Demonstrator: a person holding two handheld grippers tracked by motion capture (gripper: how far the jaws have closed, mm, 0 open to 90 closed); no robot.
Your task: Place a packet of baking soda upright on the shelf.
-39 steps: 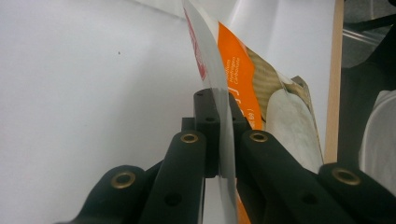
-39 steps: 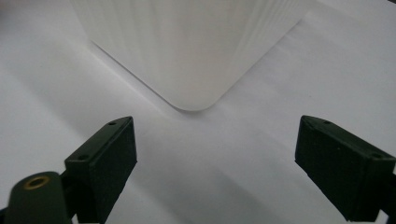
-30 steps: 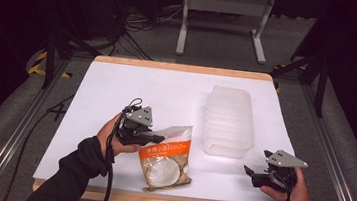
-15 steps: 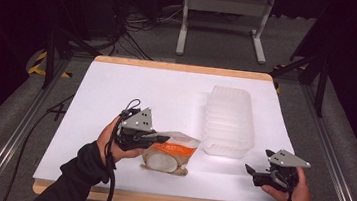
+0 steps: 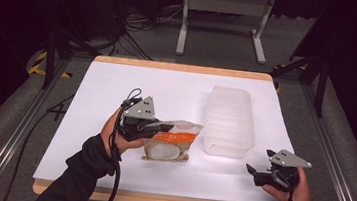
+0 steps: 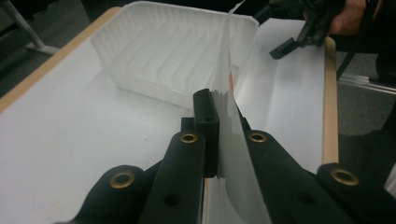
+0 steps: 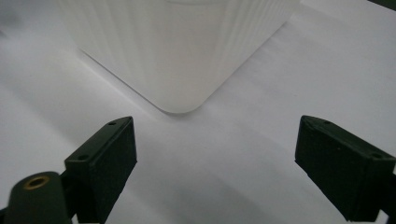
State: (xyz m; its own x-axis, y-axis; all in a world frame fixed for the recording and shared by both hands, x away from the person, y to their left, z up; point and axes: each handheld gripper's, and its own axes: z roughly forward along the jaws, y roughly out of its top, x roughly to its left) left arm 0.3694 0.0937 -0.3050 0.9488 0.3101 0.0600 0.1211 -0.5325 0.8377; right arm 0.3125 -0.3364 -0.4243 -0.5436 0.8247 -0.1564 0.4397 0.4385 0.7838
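Plastic bag [image 5: 169, 142] pinched in left gripper [image 5: 156, 126], lifted; next, probably into the tub [image 5: 230, 118]. Right gripper [image 5: 258, 175] spread.

1. A white-topped table [image 5: 109, 163] with a pale wooden edge stands on grey floor.
2. A translucent ribbed plastic container [image 5: 229, 120] rests on its right half.

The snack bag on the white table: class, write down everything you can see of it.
The snack bag is a clear plastic pouch with an orange printed band and pale round contents near its bottom. It stands tilted, lifted by its top edge, which the left claw pinches shut; its lower end seems to touch the white table. It sits beside, apart from, the ribbed translucent container. In the left gripper view its thin film runs between the jaws.
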